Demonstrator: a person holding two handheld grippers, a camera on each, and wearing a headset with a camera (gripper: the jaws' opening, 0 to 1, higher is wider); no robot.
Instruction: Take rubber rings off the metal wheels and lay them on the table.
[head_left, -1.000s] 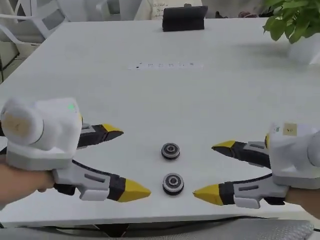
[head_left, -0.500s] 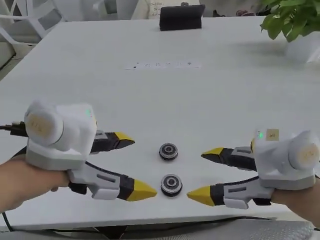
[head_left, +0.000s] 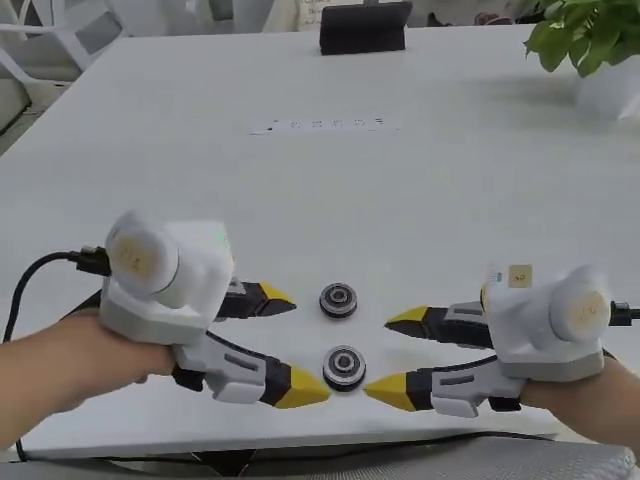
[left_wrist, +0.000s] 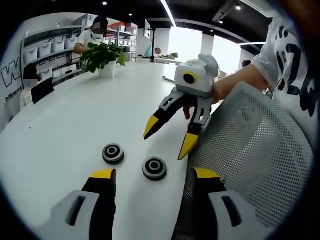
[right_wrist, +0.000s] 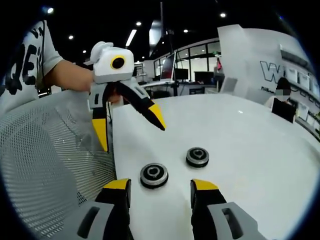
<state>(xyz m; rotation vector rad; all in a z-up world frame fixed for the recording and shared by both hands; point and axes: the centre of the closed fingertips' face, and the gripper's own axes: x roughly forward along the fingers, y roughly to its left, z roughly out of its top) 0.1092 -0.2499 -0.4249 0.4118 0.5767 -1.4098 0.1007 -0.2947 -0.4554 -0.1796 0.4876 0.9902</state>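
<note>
Two small metal wheels with black rubber rings lie flat on the white table. The near wheel (head_left: 345, 366) (left_wrist: 154, 168) (right_wrist: 154, 175) sits close to the front edge, the far wheel (head_left: 339, 300) (left_wrist: 113, 153) (right_wrist: 198, 156) just behind it. My left gripper (head_left: 287, 345) (left_wrist: 152, 174) comes in from the left, open, its yellow tips on either side of the near wheel's row. My right gripper (head_left: 396, 355) (right_wrist: 161, 185) faces it from the right, also open. Both grippers hold nothing, and the near wheel lies between their lower tips.
A dark stand (head_left: 362, 28) sits at the far edge of the table (head_left: 400, 200), a strip of labels (head_left: 325, 124) in the middle, and a potted plant (head_left: 585, 40) at the far right. A mesh chair back (left_wrist: 250, 150) lies below the front edge.
Both grippers have closed in toward the two wheels from either side, the left moving right and the right moving left. The wheels have not moved.
</note>
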